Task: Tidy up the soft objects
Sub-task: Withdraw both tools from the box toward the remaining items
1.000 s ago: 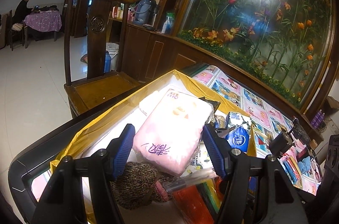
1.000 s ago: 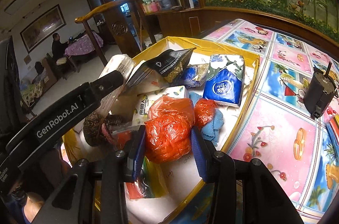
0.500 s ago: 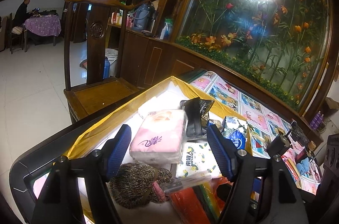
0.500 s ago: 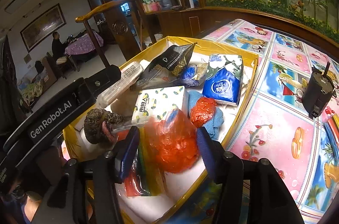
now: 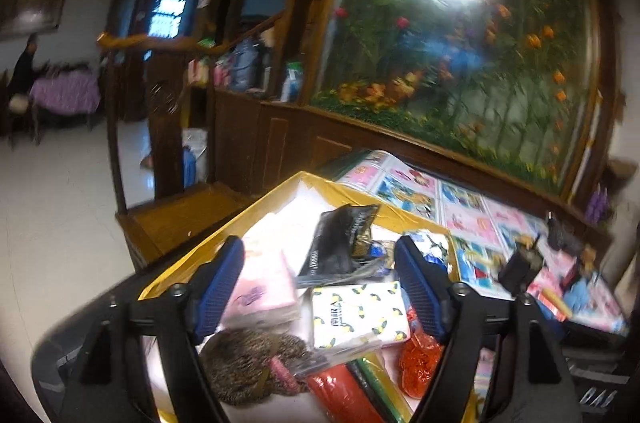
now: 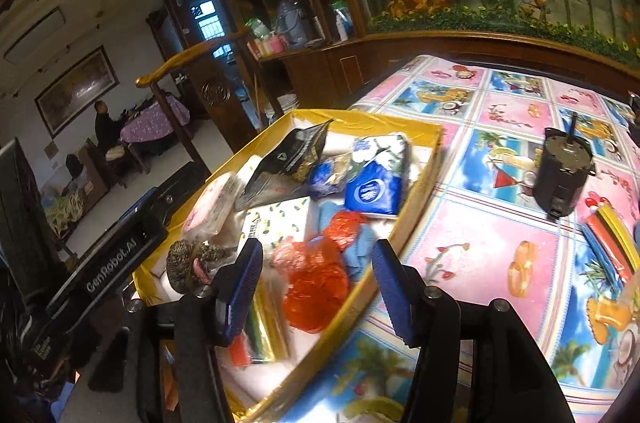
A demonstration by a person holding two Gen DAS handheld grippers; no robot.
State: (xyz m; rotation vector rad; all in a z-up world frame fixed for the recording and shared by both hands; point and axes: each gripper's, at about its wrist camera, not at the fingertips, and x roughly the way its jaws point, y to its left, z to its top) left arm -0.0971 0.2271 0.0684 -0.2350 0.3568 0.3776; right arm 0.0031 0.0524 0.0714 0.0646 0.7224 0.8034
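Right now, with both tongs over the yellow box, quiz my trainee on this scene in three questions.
1. True or false: the left tongs grip the pink tissue pack.
2. The orange plastic bag lies: A) on the tablecloth, B) inside the yellow box, C) on the chair.
3. What dark object stands on the tablecloth outside the box?

Key: 1 false, both tongs open and empty; 2 B; 3 the black cylinder.

White tiled floor (image 5: 60,207), carved wooden chair (image 5: 160,127), floral mural wall (image 5: 460,71)
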